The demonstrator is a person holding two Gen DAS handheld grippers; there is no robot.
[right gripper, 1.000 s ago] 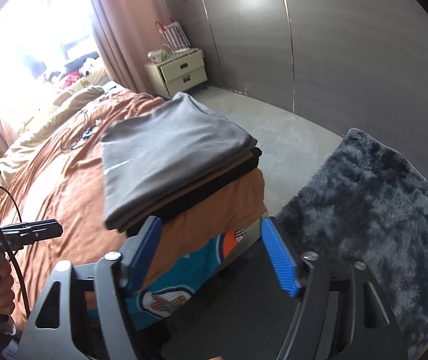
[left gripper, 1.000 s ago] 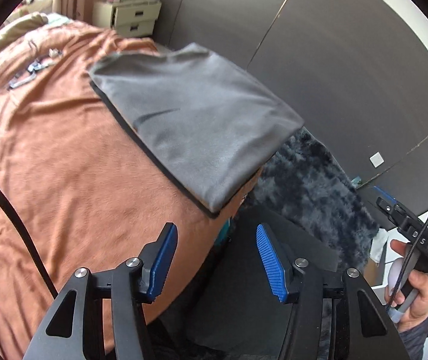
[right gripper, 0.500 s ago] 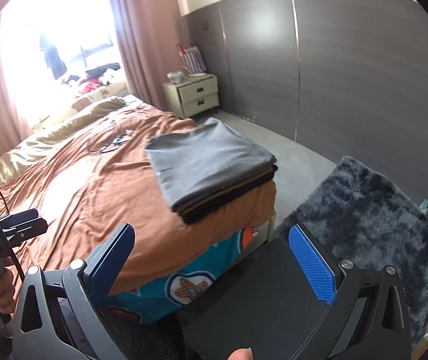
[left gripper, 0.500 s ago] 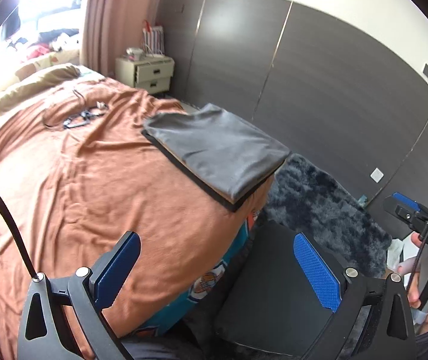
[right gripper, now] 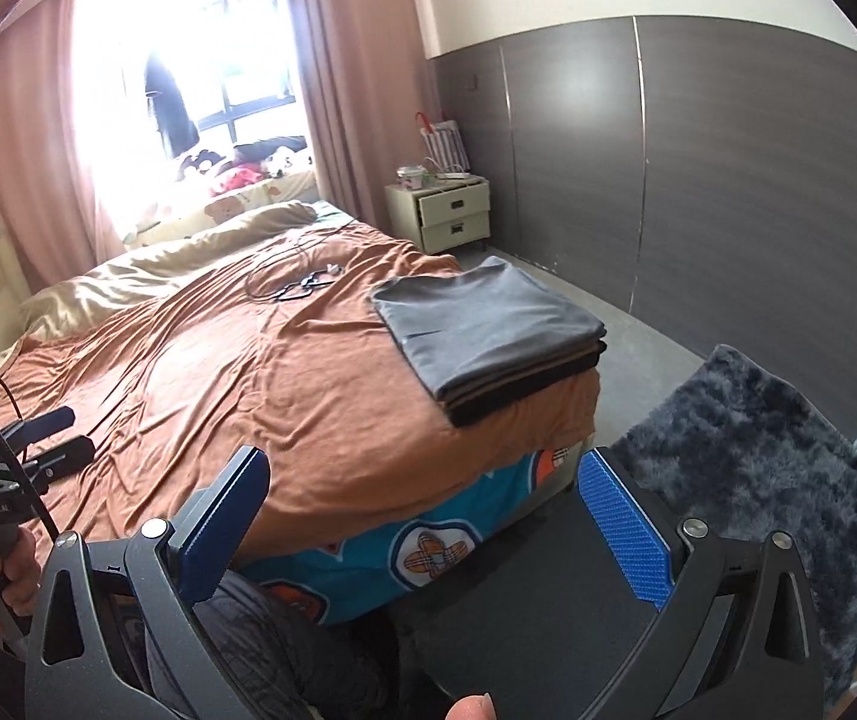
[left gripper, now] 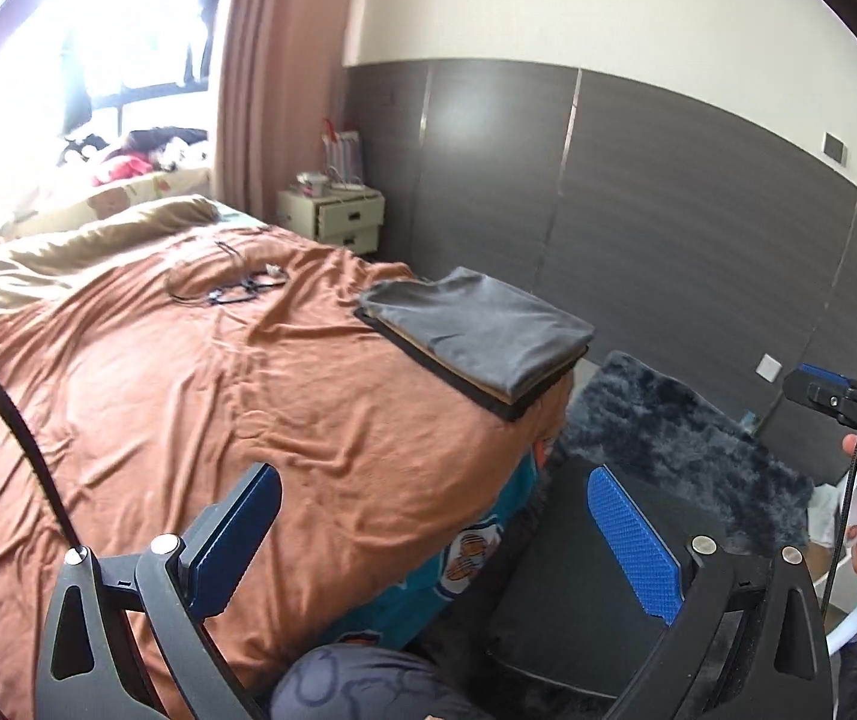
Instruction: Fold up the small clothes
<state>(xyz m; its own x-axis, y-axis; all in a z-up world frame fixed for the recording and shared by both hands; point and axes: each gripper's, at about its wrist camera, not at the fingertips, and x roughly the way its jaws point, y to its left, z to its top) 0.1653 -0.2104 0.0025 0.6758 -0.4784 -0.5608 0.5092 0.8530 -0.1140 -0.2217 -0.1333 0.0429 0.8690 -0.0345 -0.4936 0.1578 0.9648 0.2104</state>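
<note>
A neat stack of folded clothes (left gripper: pixel 476 336) (right gripper: pixel 488 330), grey on top with tan and black layers under it, lies at the right corner of the bed's foot. My left gripper (left gripper: pixel 434 516) hangs well back from it over the bed's edge, jaws wide open and empty. My right gripper (right gripper: pixel 422 510) is also wide open with nothing between its blue pads (right gripper: pixel 620 528), short of the bed's foot. Each gripper shows in the other's view: the right one (left gripper: pixel 836 402) at the far right, the left one (right gripper: pixel 38 438) at the far left.
The bed has a rust-orange cover (left gripper: pixel 188 408) over a teal patterned sheet (right gripper: pixel 428 546). Cables and glasses (right gripper: pixel 296 288) lie mid-bed. A dark shaggy rug (right gripper: pixel 752 456) and a black mat (left gripper: pixel 596 576) lie on the floor. A cream nightstand (right gripper: pixel 446 210) stands by the dark wall.
Both grippers pulled back and up from the folded stack, which now looks smaller and farther away. Both sets of jaws spread from part open to fully open.
</note>
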